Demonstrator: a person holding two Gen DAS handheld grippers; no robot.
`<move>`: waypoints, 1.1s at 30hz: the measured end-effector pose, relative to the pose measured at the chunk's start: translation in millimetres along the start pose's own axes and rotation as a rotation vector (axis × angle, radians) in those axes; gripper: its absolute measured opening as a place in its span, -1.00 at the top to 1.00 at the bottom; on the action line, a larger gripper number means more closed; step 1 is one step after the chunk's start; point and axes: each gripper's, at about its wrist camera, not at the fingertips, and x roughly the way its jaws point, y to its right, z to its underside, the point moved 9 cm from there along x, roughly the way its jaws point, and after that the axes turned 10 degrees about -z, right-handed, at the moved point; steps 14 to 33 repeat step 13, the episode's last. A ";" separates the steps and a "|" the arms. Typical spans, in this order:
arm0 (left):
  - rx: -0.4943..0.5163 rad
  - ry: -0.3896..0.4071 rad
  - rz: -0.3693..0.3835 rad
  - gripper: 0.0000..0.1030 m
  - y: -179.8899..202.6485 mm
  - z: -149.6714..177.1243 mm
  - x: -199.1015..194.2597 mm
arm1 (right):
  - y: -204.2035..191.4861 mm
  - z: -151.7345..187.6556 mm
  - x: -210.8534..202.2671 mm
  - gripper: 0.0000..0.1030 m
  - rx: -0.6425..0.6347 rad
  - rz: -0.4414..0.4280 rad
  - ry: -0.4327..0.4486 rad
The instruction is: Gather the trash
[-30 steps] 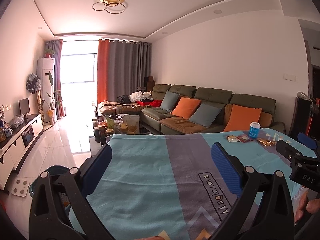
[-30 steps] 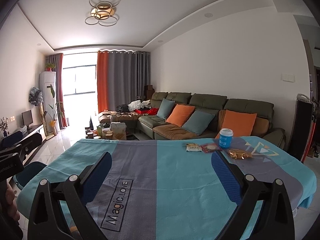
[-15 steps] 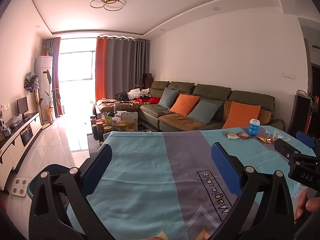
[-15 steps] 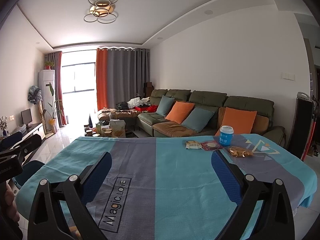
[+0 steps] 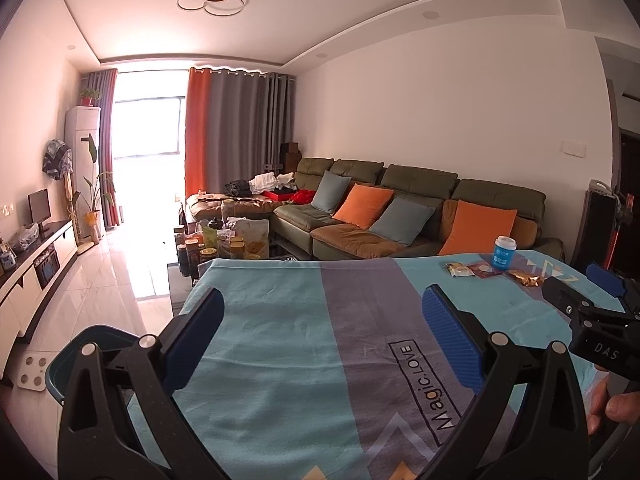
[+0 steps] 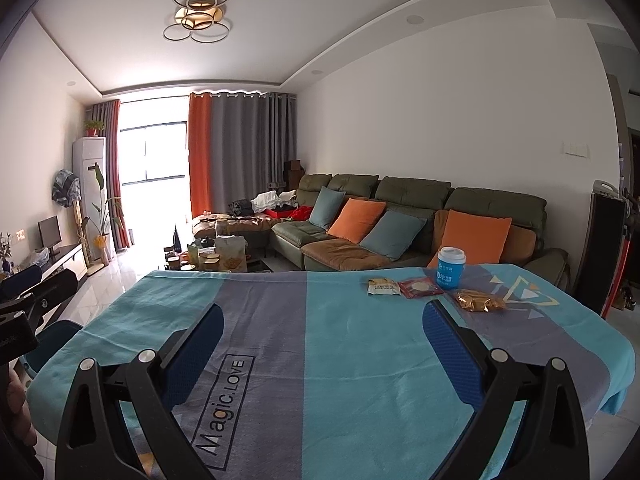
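Note:
On the far right of the table (image 6: 320, 360) stand a blue paper cup (image 6: 450, 267), a pale snack packet (image 6: 383, 286), a red wrapper (image 6: 420, 287) and a gold wrapper (image 6: 478, 300). They also show in the left wrist view: cup (image 5: 503, 252), pale packet (image 5: 459, 269), red wrapper (image 5: 485, 270), gold wrapper (image 5: 526, 277). My right gripper (image 6: 323, 332) is open and empty, short of the trash. My left gripper (image 5: 323, 326) is open and empty over the table's left half. A teal bin (image 5: 90, 346) sits on the floor left of the table.
The table has a blue and grey cloth. Behind it are a green sofa (image 6: 400, 216) with orange and grey cushions and a cluttered coffee table (image 5: 224, 244). A black speaker (image 6: 604, 248) stands at the right. The right gripper shows in the left view (image 5: 592, 316).
Both grippers have shifted slightly forward and lower over the table; the trash looks a little nearer in the right view. Both stay open and empty.

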 end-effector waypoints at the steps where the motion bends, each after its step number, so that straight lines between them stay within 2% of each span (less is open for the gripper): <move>1: -0.002 -0.002 -0.002 -0.89 0.0 0.2 1.8 | 1.4 0.6 1.3 -0.87 0.002 0.003 -0.003; 6: 0.013 -0.017 -0.009 -0.89 3.3 1.7 15.4 | 11.6 1.1 9.6 -0.87 0.002 0.017 -0.013; 10: 0.022 -0.054 -0.012 -0.89 2.5 -0.3 44.1 | 41.8 -6.2 26.2 -0.87 -0.025 0.047 -0.022; 13: 0.030 -0.096 0.006 -0.89 3.6 -1.7 76.8 | 83.7 -7.6 59.3 -0.87 -0.032 0.048 -0.110; 33: 0.030 -0.096 0.006 -0.89 3.6 -1.7 76.8 | 83.7 -7.6 59.3 -0.87 -0.032 0.048 -0.110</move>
